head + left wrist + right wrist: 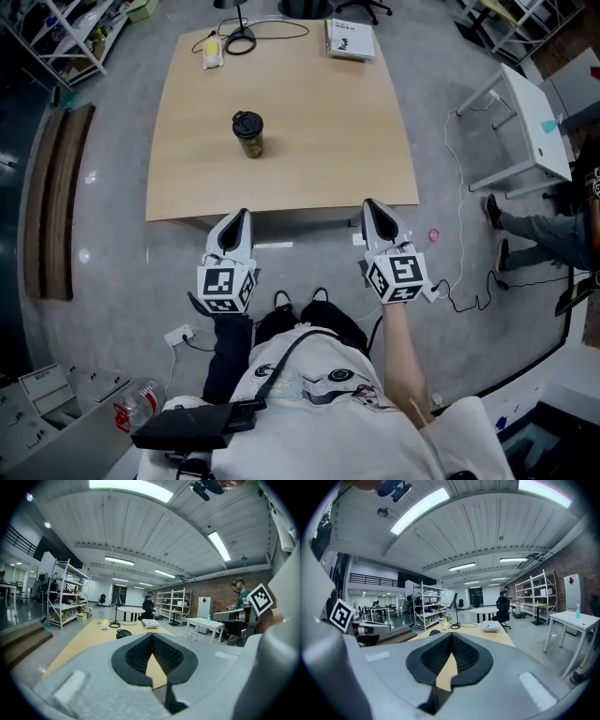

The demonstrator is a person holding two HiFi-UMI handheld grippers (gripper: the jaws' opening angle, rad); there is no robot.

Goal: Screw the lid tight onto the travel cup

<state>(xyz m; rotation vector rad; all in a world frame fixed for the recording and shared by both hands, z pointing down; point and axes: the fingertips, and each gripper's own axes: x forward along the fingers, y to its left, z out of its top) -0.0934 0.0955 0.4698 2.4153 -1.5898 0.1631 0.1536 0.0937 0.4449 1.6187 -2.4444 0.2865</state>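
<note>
The travel cup [248,135] stands upright on the wooden table [319,150], a dark lid on top of its olive-green body. It shows small in the left gripper view as the cup [123,633] and in the right gripper view as the cup [435,632]. My left gripper [243,217] hangs just off the table's near edge, jaws shut with nothing between them. My right gripper [369,205] is level with it further right, also shut and empty. Both stay well short of the cup.
A white booklet [350,39] lies at the table's far right. A lamp base with its cable [240,41] and a yellow-white object [212,51] sit at the far left. A white side table [525,131] and a seated person's legs [534,230] are to the right.
</note>
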